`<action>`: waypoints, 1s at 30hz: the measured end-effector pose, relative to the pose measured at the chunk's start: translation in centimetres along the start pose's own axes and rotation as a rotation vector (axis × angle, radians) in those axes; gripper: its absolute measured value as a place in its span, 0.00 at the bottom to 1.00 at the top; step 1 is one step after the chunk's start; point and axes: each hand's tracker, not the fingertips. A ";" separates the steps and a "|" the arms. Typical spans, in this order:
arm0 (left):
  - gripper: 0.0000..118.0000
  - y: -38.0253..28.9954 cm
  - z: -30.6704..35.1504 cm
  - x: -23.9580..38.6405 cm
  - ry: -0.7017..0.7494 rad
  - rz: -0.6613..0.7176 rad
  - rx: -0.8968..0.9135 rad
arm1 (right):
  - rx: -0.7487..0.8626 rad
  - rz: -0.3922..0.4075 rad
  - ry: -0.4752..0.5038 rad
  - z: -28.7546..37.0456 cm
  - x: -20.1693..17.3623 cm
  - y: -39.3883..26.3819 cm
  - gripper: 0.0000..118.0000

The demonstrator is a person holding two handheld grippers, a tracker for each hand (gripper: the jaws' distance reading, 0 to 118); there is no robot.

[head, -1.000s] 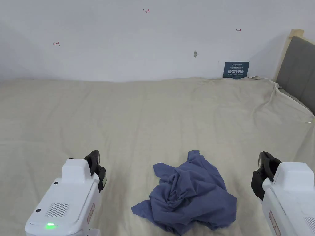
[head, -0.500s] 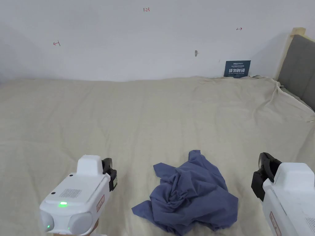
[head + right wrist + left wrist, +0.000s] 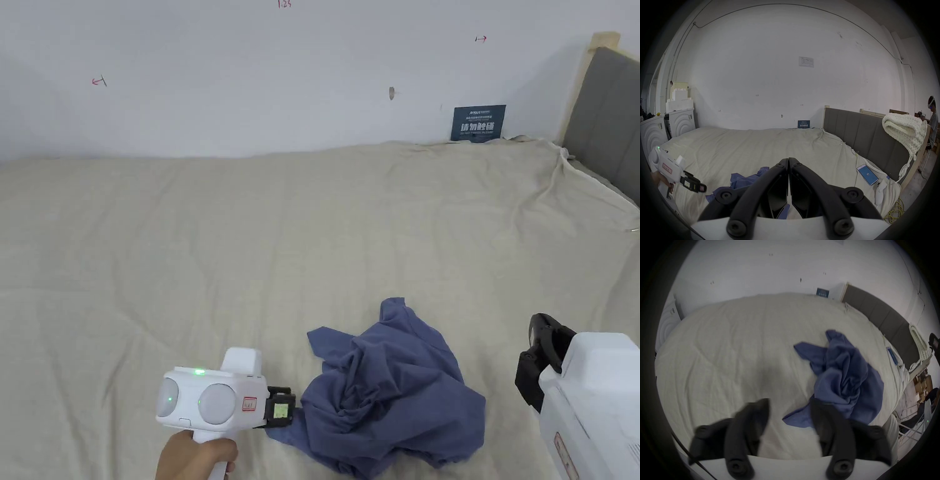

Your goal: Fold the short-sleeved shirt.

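Observation:
A crumpled blue short-sleeved shirt (image 3: 390, 394) lies in a heap on the beige bed sheet (image 3: 250, 250), near the front edge. My left gripper (image 3: 290, 410), held in a hand, points sideways at the shirt's near-left corner. In the left gripper view its jaws stand open (image 3: 790, 402), and a flat corner of the shirt (image 3: 843, 378) reaches into the gap between them. My right gripper (image 3: 542, 350) hovers to the right of the shirt, apart from it. In the right gripper view its jaws (image 3: 788, 158) are shut with nothing in them, above the shirt (image 3: 740, 178).
A grey headboard (image 3: 609, 125) bounds the bed on the right, with a white knitted blanket (image 3: 904, 131) draped over it. A phone (image 3: 867, 174) and a white controller (image 3: 879, 191) lie on the bed's right side. White appliances (image 3: 654, 129) stand at the left. A person (image 3: 933, 123) stands far right.
My left gripper has swung round and moved right and down to the shirt's near-left corner. The right gripper and the shirt have stayed put. The head camera has tilted down slightly.

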 end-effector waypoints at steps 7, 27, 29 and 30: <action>0.71 -1.6 -2.7 0.3 0.057 -0.022 -0.072 | -0.022 -0.007 -0.005 -0.3 0.3 -0.6 0.01; 0.00 -2.1 -2.3 2.4 -0.026 -0.080 -0.001 | -0.091 0.002 0.008 -2.0 0.9 -0.2 0.01; 0.00 -1.8 -1.2 1.7 -0.038 -0.044 0.038 | -0.138 -0.012 0.031 -3.6 0.9 0.2 0.01; 0.00 -1.5 -0.1 1.5 -0.044 -0.028 0.050 | -0.182 -0.009 0.052 -4.7 0.8 0.5 0.01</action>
